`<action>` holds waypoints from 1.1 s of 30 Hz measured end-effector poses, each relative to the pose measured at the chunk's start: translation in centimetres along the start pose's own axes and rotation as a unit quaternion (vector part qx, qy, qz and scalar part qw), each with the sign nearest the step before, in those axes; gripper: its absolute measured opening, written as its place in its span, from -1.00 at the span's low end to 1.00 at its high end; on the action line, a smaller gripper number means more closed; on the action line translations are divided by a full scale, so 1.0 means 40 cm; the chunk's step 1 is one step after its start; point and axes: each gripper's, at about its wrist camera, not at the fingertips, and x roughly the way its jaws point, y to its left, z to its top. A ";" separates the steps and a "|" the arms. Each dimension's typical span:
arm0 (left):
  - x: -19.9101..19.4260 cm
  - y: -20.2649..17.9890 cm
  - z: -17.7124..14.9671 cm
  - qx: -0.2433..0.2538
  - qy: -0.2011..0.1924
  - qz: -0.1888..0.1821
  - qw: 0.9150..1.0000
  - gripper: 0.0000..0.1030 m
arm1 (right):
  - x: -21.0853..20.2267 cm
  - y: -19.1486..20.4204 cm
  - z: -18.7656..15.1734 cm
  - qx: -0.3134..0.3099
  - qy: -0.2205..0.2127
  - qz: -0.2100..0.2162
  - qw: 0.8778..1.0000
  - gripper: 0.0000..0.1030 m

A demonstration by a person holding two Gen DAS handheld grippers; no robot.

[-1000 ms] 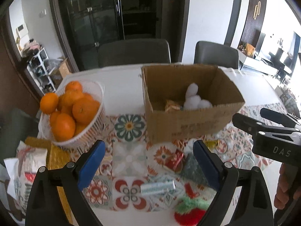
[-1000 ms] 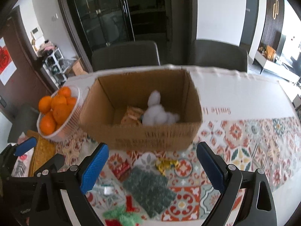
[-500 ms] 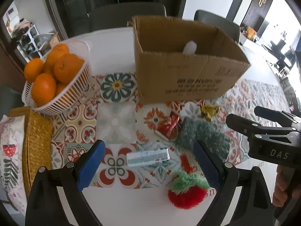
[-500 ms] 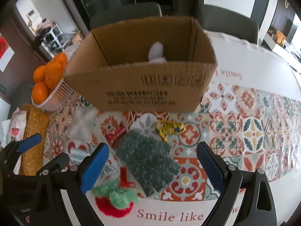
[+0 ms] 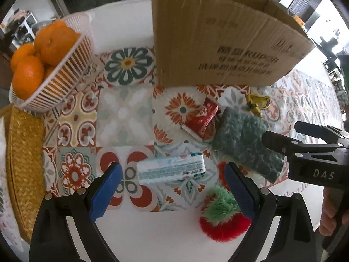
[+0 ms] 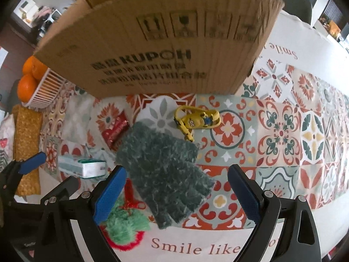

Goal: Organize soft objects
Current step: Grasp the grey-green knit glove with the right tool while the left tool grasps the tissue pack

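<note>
Now | green fuzzy glove (image 6: pixel 165 174) flat on cloth | left claw (image 5: pixel 172 190) wide | right claw (image 6: pixel 176 194) wide

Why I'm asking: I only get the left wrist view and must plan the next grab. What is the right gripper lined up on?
Observer: The right gripper is open, and the near end of the green fuzzy cloth lies flat between its fingers.
Operator: Anything at the cloth's far edge?
Observer: A yellow toy on a clip lies just past the far corner. I cannot tell whether they touch.
Operator: What's on the cloth's right side?
Observer: Only the bare patterned table cover.
</note>
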 end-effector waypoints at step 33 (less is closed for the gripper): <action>0.123 0.029 -0.013 -0.031 0.031 -0.040 0.998 0.44 | 0.094 0.032 -0.023 -0.006 0.011 0.049 0.999 -0.43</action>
